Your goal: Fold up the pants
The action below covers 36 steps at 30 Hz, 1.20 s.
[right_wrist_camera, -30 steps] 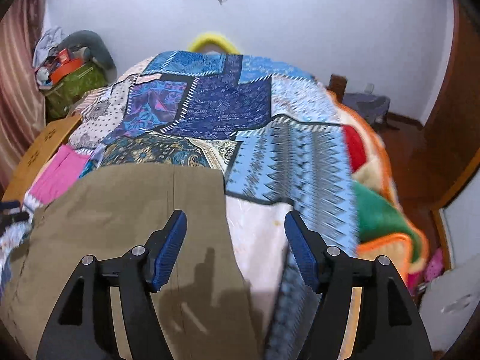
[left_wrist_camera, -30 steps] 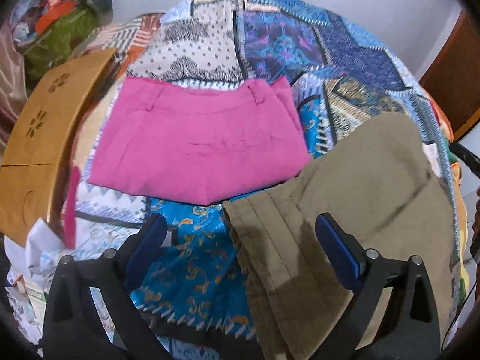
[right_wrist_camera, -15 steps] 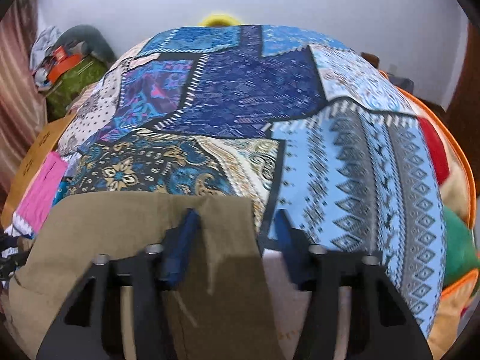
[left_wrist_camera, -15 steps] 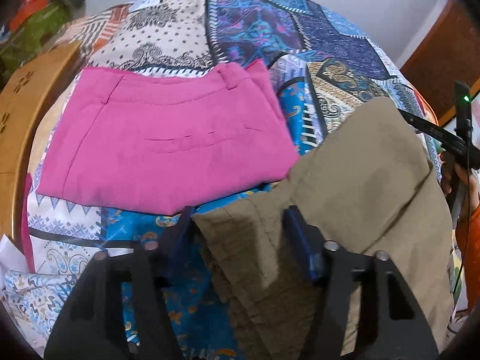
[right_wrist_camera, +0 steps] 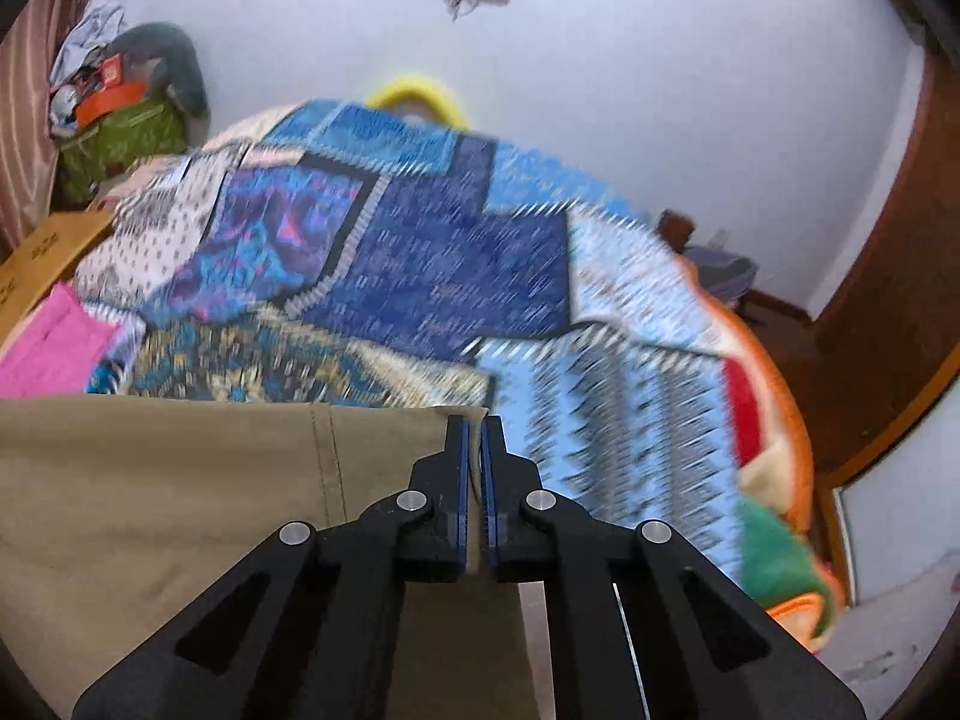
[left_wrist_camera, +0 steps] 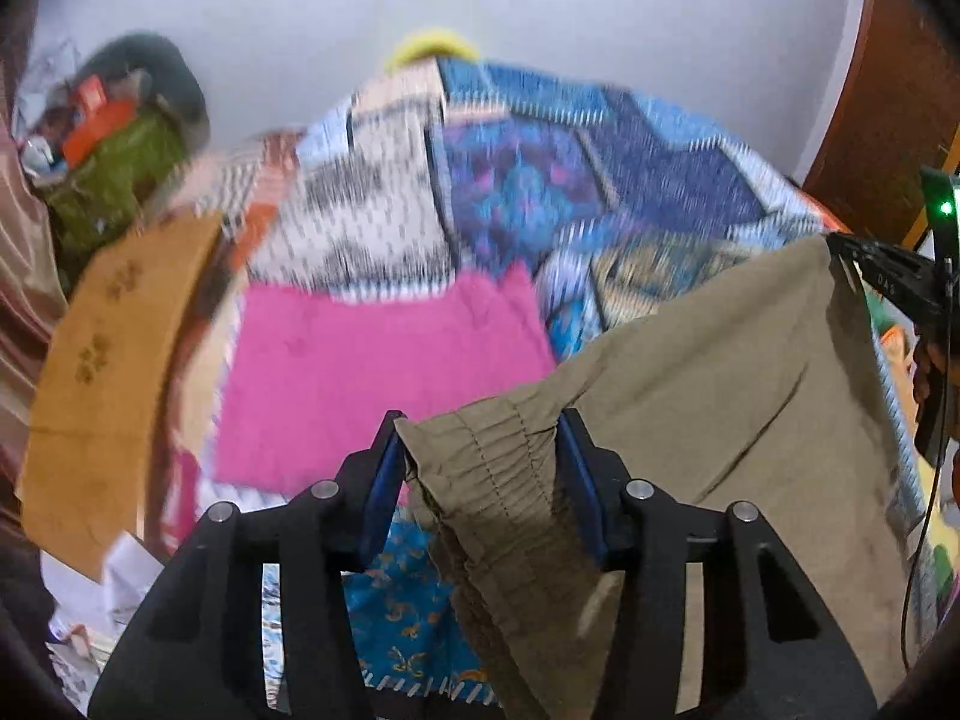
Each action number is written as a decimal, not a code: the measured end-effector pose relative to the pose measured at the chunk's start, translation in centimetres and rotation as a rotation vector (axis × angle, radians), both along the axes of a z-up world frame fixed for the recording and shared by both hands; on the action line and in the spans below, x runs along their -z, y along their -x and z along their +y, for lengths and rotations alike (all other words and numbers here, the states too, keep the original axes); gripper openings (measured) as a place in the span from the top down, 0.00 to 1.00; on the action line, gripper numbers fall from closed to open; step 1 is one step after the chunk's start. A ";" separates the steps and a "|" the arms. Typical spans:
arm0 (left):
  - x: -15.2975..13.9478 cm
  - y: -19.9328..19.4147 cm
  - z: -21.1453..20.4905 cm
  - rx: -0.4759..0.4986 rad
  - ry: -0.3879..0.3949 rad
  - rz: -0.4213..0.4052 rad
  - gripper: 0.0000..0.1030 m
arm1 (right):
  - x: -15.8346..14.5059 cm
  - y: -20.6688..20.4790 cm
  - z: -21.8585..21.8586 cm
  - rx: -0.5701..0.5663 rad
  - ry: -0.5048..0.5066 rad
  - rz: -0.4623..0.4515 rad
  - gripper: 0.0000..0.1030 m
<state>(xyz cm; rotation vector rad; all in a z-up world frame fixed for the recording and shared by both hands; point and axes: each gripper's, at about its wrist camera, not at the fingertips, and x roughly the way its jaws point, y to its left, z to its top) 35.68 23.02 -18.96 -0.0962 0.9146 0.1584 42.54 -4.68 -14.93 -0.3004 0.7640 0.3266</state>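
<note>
While left tongs point(left_wrist_camera: 483, 480) pinch the khaki pants point(left_wrist_camera: 720, 384) waistband, right tongs point(right_wrist_camera: 475, 480) clamp its far corner — both gripping.

A bed point(right_wrist_camera: 600, 420) carries everything, spread with a patchwork quilt point(right_wrist_camera: 456, 264) of blue, purple and white patterned panels. A folded pink garment point(left_wrist_camera: 372, 384) lies flat on the quilt at its left side, near a wooden board point(left_wrist_camera: 114, 348) at the bed's edge.
</note>
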 end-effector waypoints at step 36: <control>1.2 22.5 -9.0 0.145 -0.059 0.064 0.51 | -3.6 27.6 -15.1 0.014 -0.277 0.145 0.97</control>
